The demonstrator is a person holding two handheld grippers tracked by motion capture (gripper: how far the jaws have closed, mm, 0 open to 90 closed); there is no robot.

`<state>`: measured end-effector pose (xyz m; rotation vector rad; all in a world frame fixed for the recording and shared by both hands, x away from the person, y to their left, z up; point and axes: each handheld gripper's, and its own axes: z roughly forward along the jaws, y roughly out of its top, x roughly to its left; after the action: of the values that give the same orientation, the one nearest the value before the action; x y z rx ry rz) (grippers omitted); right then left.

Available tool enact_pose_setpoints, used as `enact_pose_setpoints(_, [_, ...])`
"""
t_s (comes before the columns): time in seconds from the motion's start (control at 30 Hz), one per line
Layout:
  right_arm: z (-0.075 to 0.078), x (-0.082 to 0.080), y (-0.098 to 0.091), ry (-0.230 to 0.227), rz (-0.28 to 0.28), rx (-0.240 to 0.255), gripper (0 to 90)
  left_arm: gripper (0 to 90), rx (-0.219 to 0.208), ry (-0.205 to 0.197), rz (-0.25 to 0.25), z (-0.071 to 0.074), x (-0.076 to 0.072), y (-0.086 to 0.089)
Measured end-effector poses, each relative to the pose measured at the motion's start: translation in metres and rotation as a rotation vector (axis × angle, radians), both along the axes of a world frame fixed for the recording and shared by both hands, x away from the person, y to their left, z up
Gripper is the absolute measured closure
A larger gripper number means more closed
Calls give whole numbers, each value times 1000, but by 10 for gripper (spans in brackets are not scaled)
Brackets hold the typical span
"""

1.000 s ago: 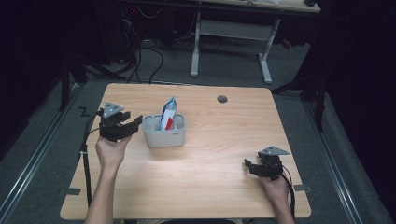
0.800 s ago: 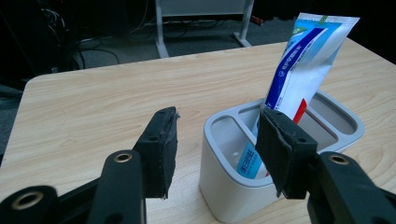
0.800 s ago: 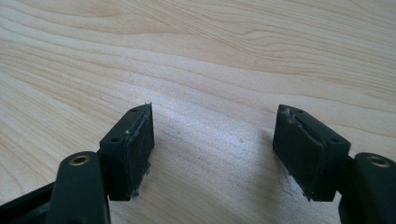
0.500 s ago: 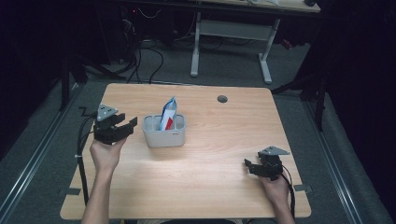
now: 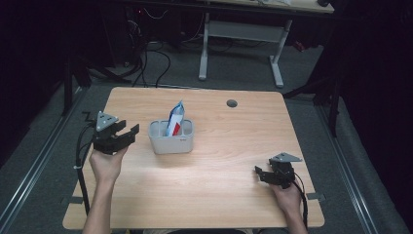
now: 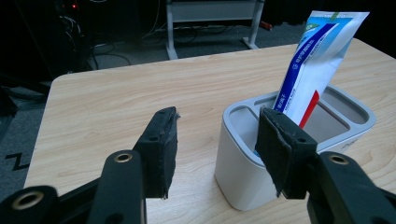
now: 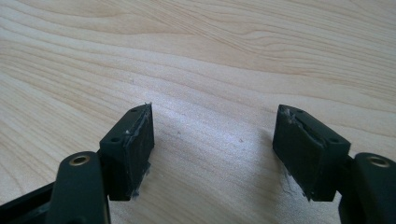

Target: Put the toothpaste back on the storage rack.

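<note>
One tube (image 5: 175, 120) upright in holder (image 5: 171, 143), crimp up.

left gripper (image 5: 127, 134) raised, fingers (image 6: 161, 149) apart; right gripper (image 5: 258, 174) low, fingers (image 7: 133, 147) apart.

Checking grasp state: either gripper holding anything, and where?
Nothing held. Left gripper open beside the white holder; right gripper open over bare table.

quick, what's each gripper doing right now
left gripper: jaws open, holding nothing, beside the white holder.
right gripper: jaws open, holding nothing, over the table.
</note>
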<state>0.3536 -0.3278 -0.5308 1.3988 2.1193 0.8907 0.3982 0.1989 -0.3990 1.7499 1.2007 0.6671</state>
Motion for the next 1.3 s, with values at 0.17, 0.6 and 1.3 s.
enact_pose_setpoints(0.17, [0, 0, 0, 0, 0, 0, 293, 486, 5, -5, 3, 0, -3, 2])
enact_pose_setpoints(0.6, [0, 0, 0, 0, 0, 0, 293, 485, 15, 5, 18, -7, -7, 8])
enact_pose_setpoints(1.3, [0, 0, 0, 0, 0, 0, 293, 482, 9, 20, 28, -17, -16, 17])
